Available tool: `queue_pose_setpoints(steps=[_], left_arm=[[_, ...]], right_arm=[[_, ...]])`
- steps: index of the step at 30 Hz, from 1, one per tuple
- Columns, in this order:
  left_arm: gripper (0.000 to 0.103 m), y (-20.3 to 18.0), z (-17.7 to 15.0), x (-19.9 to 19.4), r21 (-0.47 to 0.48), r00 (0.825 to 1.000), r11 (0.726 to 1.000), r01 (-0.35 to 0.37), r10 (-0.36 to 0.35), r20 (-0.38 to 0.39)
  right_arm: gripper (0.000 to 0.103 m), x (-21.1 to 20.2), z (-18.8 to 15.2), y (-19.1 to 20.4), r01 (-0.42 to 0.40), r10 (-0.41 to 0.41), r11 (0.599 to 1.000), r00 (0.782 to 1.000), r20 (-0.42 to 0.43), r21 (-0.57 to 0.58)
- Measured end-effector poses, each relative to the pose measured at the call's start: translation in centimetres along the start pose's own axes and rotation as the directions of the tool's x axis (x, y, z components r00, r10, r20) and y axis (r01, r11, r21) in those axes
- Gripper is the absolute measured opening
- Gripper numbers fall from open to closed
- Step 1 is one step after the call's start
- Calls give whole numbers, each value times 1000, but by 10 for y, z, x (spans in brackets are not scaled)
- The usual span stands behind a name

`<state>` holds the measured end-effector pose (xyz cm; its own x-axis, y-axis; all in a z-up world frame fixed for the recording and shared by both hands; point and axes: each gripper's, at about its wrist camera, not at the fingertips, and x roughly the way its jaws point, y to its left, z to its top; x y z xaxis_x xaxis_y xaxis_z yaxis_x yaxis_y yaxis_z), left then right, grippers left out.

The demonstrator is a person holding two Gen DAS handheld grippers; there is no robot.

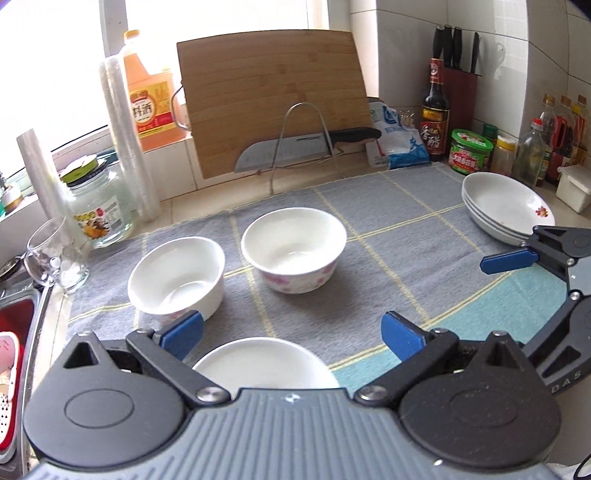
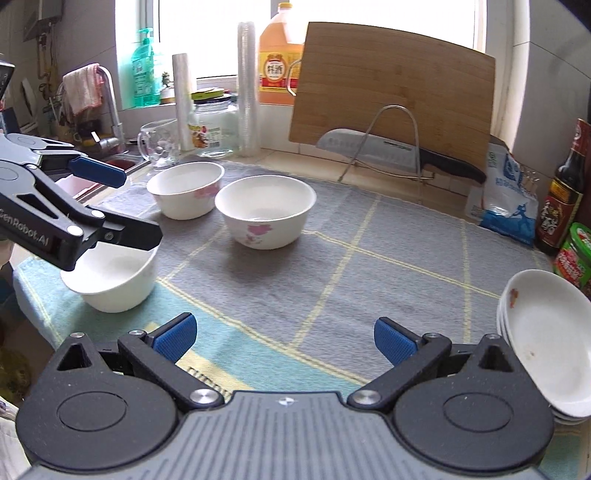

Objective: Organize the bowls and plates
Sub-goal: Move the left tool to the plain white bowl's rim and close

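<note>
While the left gripper [image 1: 291, 334] hangs with jaws spread wide and empty over a plain white ceramic bowl [image 1: 266, 363] at the near edge of the grey checked cloth mat [image 1: 388, 236], the right gripper [image 2: 284, 336] is likewise released beside the stacked white shallow plates [image 2: 546, 339] at the mat's right edge; two white pink-flowered bowls [image 1: 295, 251] stand farther back, toward the mat's far left corner

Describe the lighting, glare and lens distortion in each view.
Left wrist view: the window is blown out white; the cutting board and wall tiles bow with fisheye curvature. Right wrist view: the window is overexposed too, the bowls cast soft shadows on the mat, and the corners vignette dark.
</note>
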<state>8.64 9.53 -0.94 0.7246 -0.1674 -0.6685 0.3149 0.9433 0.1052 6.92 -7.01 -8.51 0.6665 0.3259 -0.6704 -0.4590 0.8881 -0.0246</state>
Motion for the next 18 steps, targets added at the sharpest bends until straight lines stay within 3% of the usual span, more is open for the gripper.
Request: queue_pose_setpoints(steps=[11,18], left_arm=[[98,57,-25,5,-54,996,998,-26,21,-91],[74,69,-31,13,-94,989,995,28,-41,-140]], right_arm=[[103,30,3,58,-109,106,986,994,-29,-123],[103,46,11,85,-184,183,969,983,-24,-167]])
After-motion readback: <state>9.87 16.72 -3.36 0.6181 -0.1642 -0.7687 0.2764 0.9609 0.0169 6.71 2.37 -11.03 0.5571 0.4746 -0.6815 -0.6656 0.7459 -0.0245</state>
